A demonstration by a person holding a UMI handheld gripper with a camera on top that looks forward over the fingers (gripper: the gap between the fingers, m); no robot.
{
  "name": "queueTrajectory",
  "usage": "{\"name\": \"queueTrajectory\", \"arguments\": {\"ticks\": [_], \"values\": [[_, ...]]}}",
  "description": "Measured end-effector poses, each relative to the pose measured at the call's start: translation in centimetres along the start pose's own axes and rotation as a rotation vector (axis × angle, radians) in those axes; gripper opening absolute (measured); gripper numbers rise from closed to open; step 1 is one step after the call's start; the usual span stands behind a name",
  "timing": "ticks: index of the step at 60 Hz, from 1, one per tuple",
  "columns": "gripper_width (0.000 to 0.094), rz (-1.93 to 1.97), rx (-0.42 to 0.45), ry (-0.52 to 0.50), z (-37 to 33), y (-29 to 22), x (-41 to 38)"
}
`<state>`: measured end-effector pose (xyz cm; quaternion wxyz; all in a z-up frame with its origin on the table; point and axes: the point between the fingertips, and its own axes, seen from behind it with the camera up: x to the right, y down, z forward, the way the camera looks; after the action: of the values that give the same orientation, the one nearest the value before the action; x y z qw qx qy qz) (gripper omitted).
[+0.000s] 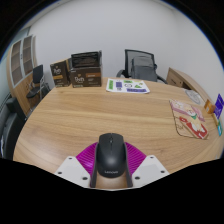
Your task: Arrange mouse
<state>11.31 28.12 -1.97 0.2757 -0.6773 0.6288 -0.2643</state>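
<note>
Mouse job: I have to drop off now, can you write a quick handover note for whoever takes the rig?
Gripper: the black mouse sits between its fingers with the magenta pads against both sides; it looks shut on the mouse.
Mouse: at the near edge of the wooden table, whether lifted or resting I cannot tell.
Elsewhere: papers at the far side, a colourful item to the right, boxes and an office chair beyond the table.
Done: mouse apparently grasped.
Left: move it to its spot, release.
</note>
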Motion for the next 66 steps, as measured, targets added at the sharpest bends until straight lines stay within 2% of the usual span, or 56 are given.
{"name": "queueTrajectory", "arguments": {"ticks": [8, 19, 33, 40, 45, 54, 66], "values": [[0.0339, 0.006, -0.001, 0.034, -0.1, -0.2, 0.0], [0.0314, -0.006, 0.012, 0.037, -1.9, -1.4, 0.2], [0.0313, 0.04, 0.169, 0.055, -8.0, -12.6, 6.7], [0.0313, 0.065, 0.242, 0.142, -9.2, -17.8, 14.7], [0.0313, 0.096, 0.25, 0.202, -8.4, -19.1, 20.8], [0.0311, 0.166, 0.169, 0.275, -4.4, -16.1, 30.3], [0.031, 0.229, 0.085, 0.258, 2.0, -10.0, 35.2]]}}
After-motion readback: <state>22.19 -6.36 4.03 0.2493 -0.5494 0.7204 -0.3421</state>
